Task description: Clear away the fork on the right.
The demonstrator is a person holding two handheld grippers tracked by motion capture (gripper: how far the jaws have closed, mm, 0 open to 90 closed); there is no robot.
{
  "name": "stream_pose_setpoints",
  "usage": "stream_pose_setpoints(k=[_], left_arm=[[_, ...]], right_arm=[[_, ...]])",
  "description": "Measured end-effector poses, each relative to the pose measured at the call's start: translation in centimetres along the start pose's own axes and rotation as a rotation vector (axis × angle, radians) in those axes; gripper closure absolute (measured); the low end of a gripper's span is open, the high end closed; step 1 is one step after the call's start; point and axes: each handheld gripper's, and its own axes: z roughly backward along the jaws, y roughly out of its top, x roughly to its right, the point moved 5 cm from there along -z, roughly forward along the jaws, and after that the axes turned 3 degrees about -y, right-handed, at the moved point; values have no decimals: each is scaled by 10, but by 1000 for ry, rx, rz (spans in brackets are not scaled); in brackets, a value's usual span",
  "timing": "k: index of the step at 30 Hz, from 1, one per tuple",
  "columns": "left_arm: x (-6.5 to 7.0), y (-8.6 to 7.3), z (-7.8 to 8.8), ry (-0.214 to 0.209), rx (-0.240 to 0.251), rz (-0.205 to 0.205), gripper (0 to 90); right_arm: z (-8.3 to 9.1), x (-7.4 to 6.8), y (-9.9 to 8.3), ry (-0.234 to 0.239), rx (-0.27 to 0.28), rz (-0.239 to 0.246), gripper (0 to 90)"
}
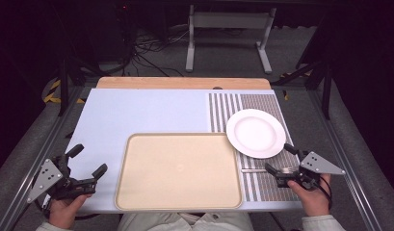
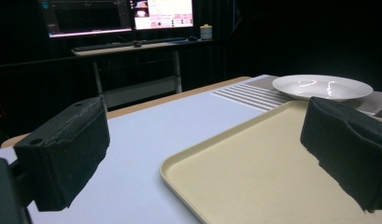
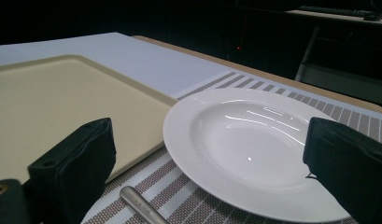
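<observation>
Plate [image 1: 256, 133], white and deep-rimmed, sits on the striped placemat [image 1: 269, 108] at the right side of the desk [image 1: 137, 110], its left edge just over the corner of the beige tray [image 1: 177, 171]; untouched, nothing lifted yet. Tray is bare. A metal utensil handle [image 3: 141, 205] lies on the placemat near the plate, just in front of the right claw [image 1: 281, 161]. Right claw is released, jaws wide, pointed at the plate's near rim with nothing between them. Left claw [image 1: 86, 161] is also released, jaws spread, hovering off the tray's left edge over the desk. Judgement: work looks barely started. If the plate is meant for the tray, the grasp, the lift and the placing are all left to do.
</observation>
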Motion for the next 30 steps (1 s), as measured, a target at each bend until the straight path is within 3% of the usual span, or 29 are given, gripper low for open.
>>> stream_pose_setpoints(k=[14, 22, 25, 28, 30], left_arm=[[0, 0, 1, 3, 3, 4, 22], [0, 0, 0, -1, 0, 1, 21], [0, 0, 0, -1, 3, 2, 21], [0, 0, 0, 1, 3, 4, 22], [0, 0, 1, 2, 1, 4, 21]], right_arm=[[-18, 1, 30, 63, 3, 11, 24], [-29, 3, 40, 76, -15, 21, 24], [-33, 5, 43, 87, -42, 39, 31], [-34, 6, 47, 108, -116, 86, 43], [-34, 6, 48, 115, -131, 93, 46]])
